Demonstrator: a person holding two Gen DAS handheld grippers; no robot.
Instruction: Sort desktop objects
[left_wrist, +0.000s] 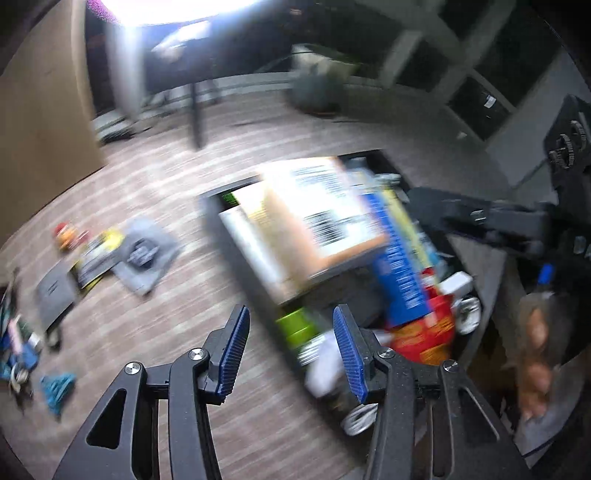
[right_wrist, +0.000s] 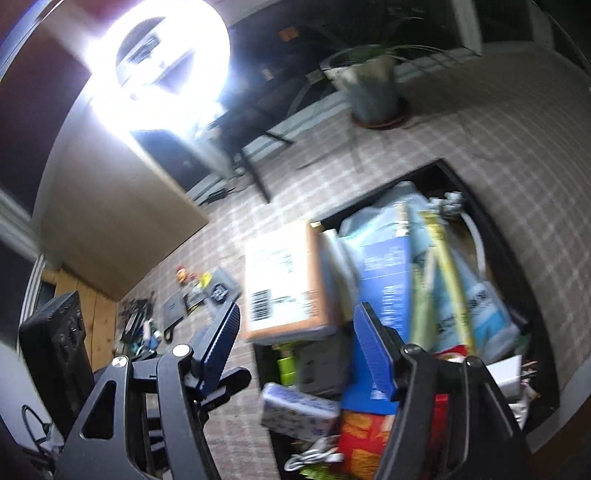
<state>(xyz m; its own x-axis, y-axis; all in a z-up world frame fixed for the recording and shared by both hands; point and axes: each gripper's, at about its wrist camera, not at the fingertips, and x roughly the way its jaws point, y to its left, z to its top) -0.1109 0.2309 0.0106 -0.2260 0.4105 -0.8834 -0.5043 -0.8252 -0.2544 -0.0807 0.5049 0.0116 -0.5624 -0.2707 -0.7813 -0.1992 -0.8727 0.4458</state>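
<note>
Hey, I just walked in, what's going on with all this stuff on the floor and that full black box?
A person is sorting household clutter with a pair of tongs in each hand. Both the left tongs and the right tongs are open and empty, hovering over a black bin crammed with packages, a cardboard box lying on top. More small items lie spread on the checked mat beside the bin. The pictures are blurred.

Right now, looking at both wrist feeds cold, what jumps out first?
The glaring ring light at upper left of the right wrist view. Next, the black bin crammed with packages, a labelled cardboard box perched on its near corner. Both the left gripper and right gripper hang open and empty above it.
</note>
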